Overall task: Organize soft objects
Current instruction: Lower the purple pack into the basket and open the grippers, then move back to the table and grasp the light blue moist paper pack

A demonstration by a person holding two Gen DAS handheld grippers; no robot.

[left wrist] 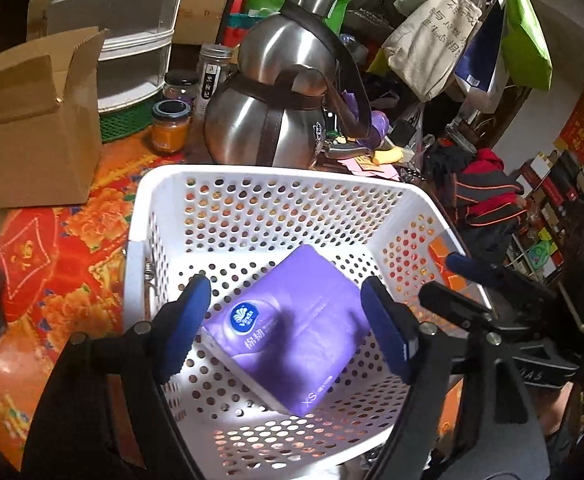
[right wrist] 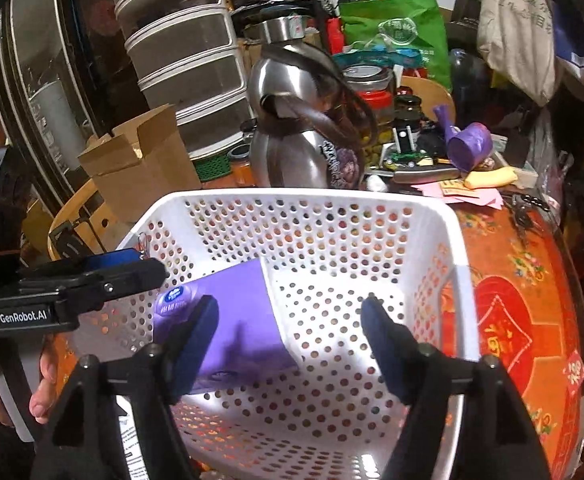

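A purple tissue pack [left wrist: 304,344] lies flat on the floor of a white perforated basket [left wrist: 252,170]. My left gripper [left wrist: 288,314] hangs open just above the pack, its blue pads on either side of it without pressing. In the right wrist view the same pack [right wrist: 236,312] sits in the left part of the basket [right wrist: 292,194]. My right gripper [right wrist: 290,330] is open over the basket floor, its left pad over the pack's edge. Each gripper shows in the other's view: the right gripper [left wrist: 456,280] at the basket's right rim, the left gripper [right wrist: 124,268] at its left rim.
A steel kettle [left wrist: 276,120] stands right behind the basket, with jars [left wrist: 170,126] and an open cardboard box [left wrist: 32,128] to its left on the red flowered cloth [left wrist: 52,248]. Tote bags [left wrist: 432,40] hang at the back right. A person's hand [right wrist: 40,380] holds the left gripper's grip.
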